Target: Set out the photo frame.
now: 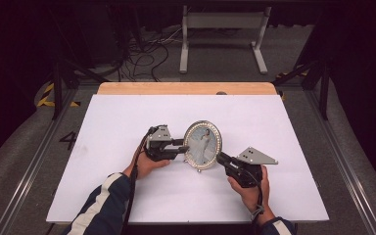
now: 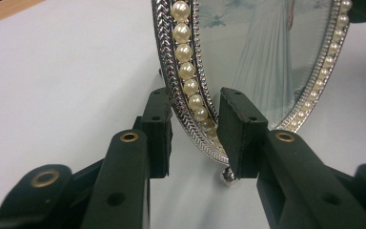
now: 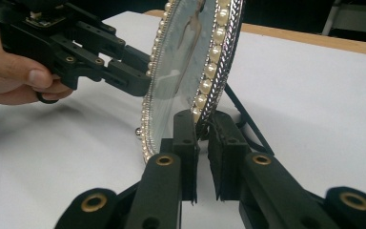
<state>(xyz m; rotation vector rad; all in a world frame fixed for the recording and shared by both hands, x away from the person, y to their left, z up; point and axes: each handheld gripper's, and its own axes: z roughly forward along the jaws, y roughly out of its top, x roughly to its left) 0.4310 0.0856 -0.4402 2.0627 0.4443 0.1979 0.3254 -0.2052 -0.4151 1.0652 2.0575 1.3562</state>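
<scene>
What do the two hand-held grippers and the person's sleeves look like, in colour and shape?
Both the left gripper and the right gripper are black, with two flat, block-shaped jaws fixed by brass-coloured rivets. Each carries a grey three-cornered plate on top, and a dark cable trails from the left one. The sleeve on the left arm is dark navy with a cream stripe.

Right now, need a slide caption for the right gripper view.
Right gripper clamps the pearl-rimmed oval frame's edge; left gripper straddles the opposite rim.

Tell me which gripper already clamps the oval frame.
The right gripper: its pads pinch the frame rim, while the left gripper shows gaps beside the rim.
</scene>
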